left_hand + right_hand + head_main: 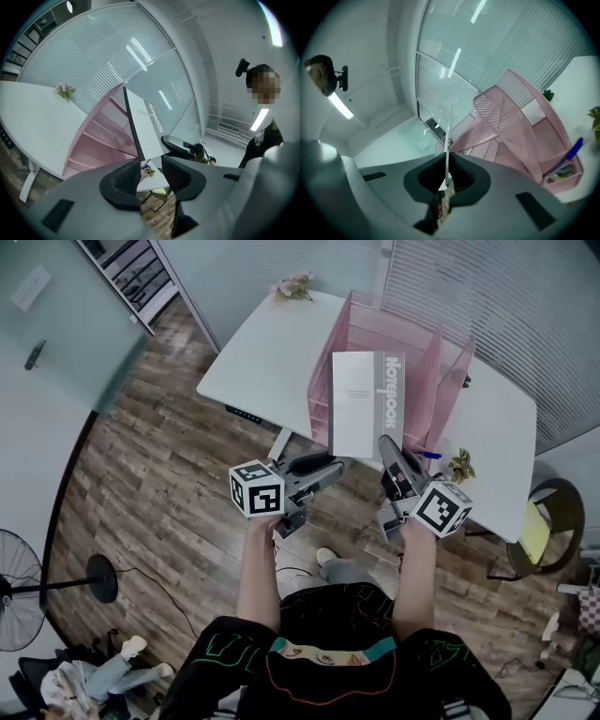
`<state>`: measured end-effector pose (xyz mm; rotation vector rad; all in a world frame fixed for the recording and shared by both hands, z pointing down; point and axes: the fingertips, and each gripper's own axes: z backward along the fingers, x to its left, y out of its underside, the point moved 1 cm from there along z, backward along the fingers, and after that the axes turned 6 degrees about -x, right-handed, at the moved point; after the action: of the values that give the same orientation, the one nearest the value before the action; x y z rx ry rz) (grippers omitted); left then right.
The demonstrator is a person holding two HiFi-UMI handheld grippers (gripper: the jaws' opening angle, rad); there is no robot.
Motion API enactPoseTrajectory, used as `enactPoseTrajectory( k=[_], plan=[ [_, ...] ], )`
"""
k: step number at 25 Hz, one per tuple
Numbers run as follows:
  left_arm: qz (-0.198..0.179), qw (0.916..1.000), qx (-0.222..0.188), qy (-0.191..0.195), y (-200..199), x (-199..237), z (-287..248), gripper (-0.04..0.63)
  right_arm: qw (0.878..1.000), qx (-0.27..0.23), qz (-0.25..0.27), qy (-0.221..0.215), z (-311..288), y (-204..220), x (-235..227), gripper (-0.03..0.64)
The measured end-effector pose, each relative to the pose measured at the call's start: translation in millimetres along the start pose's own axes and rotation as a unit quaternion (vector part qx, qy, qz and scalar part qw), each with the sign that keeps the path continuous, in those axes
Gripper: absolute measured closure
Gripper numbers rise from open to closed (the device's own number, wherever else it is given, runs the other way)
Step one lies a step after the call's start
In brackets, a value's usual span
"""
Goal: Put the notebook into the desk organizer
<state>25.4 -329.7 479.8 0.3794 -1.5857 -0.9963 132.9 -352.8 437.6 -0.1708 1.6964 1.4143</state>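
A grey-and-white notebook (366, 404) stands upright in the air, in front of the pink mesh desk organizer (427, 371) on the white desk (272, 352). My right gripper (389, 451) is shut on the notebook's lower right corner. In the right gripper view the notebook (449, 136) appears as a thin edge pinched between the pads of the right gripper (447, 176), with the organizer (511, 126) beyond. My left gripper (328, 470) sits by the lower left corner, open. In the left gripper view the left gripper (151, 171) has its jaws apart and the notebook (145, 126) rises just past them, untouched.
A flower sprig (293, 287) lies at the desk's far corner and a small plant (461, 465) at its near right edge. A blue pen (569, 150) sits in the organizer's front tray. A chair (553, 512) stands to the right, a fan (19, 587) on the floor to the left.
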Motion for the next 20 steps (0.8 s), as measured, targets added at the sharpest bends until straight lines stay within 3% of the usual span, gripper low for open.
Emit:
enactPoseTrajectory(
  k=[7, 10, 15, 20],
  plan=[
    [-0.003, 0.9989, 0.044, 0.017, 19.3, -5.5, -6.1, 0.505, 1.000, -0.006, -0.012, 0.000, -2.1, -2.2, 3.4, 0.603],
    [-0.015, 0.9995, 0.012, 0.025, 6.5, -12.9, -14.9, 0.535, 1.000, -0.010, -0.008, 0.002, -3.3, -2.7, 2.5, 0.603],
    [-0.050, 0.9984, -0.028, -0.004, -14.3, -14.4, -21.9, 0.568, 0.999, -0.014, 0.017, 0.030, -5.9, -6.8, -1.3, 0.598],
    [-0.031, 0.9959, -0.084, 0.008, -31.7, -19.3, -20.8, 0.586, 0.998, 0.011, 0.031, 0.062, -4.0, -4.8, -3.5, 0.539]
  ],
)
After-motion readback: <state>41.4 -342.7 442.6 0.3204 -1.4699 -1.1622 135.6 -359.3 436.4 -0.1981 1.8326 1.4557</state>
